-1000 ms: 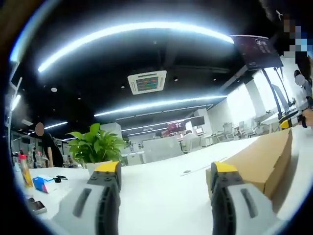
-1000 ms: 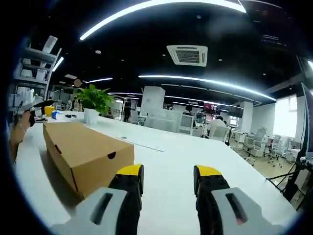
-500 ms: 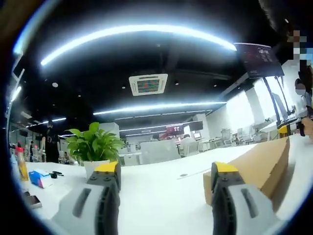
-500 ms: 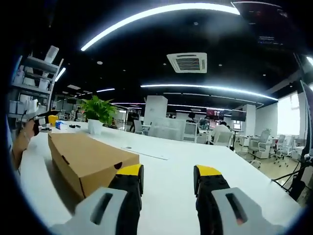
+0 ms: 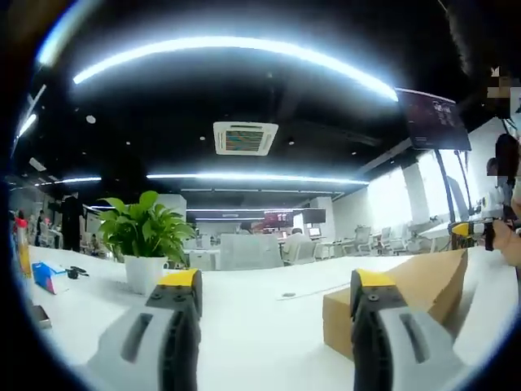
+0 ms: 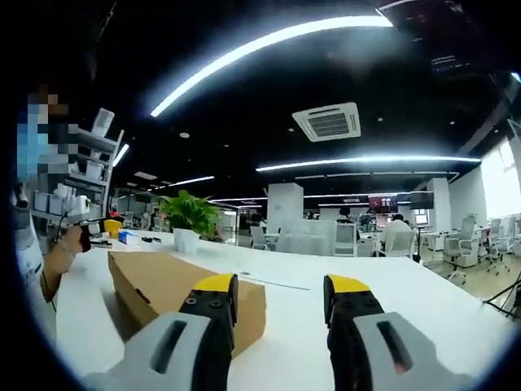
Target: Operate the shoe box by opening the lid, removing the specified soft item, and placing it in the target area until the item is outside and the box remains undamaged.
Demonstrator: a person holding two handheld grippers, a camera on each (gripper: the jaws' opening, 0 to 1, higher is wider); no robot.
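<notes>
**Box shut, both grippers low beside it**

On the white bench (image 5: 269,326), through the left gripper view, I had the left gripper (image 5: 275,293) with jaws apart and empty, and the cardboard shoe box (image 5: 407,297) sat just right of them, partly behind the right-hand jaw. A potted plant (image 5: 145,244) stood farther back.

In the right gripper view, the right gripper (image 6: 275,295) was likewise spread and holding nothing, with the box (image 6: 175,285) to its left, its lid apparently down. I judged lid-opening had not begun; next I needed a jaw under the lid's front edge. The soft item inside was hidden, and the lid seam was hard to make out.
</notes>
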